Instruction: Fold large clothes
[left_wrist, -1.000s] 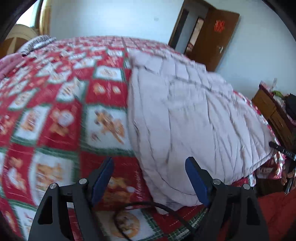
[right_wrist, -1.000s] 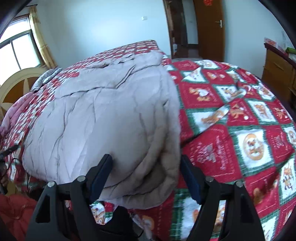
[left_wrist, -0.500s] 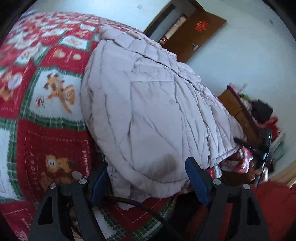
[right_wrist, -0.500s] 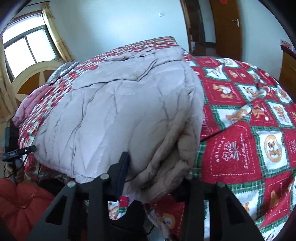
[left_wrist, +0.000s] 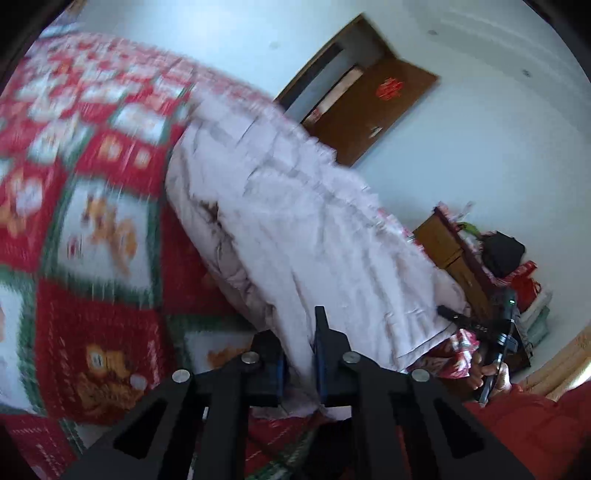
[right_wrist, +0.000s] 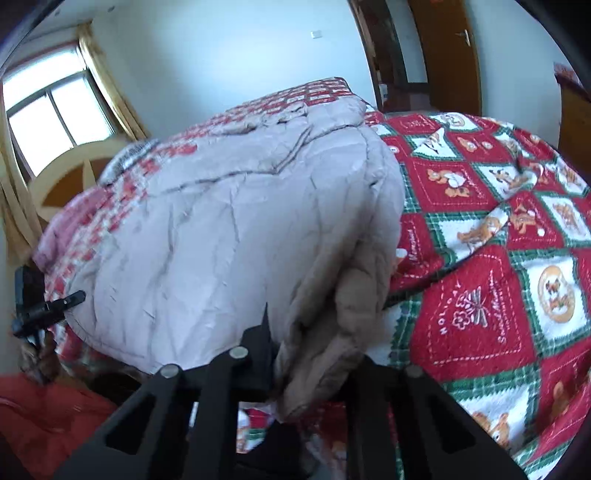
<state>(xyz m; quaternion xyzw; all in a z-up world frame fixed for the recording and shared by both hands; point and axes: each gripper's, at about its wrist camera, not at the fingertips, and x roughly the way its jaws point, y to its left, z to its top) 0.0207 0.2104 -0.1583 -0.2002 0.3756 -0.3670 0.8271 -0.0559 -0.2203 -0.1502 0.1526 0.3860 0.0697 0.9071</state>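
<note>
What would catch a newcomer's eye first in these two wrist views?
The big pale quilted coat lies folded down the middle of the bed, on a loud red-and-green cartoon-print bedspread. Each near corner is pinched: the left gripper has its jaws shut on a thin edge, and the right gripper clamps the thick bunched fold. Beyond the bed, a brown door stands open.

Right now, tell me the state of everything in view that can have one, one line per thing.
Left tongs: shut on the coat's near edge.
Right tongs: shut on a thick bunch of the coat's edge.
Coat: folded in layers, lying on the bedspread.
Bedspread: spread over the bed, rumpled beside the coat.
Door: open.
</note>
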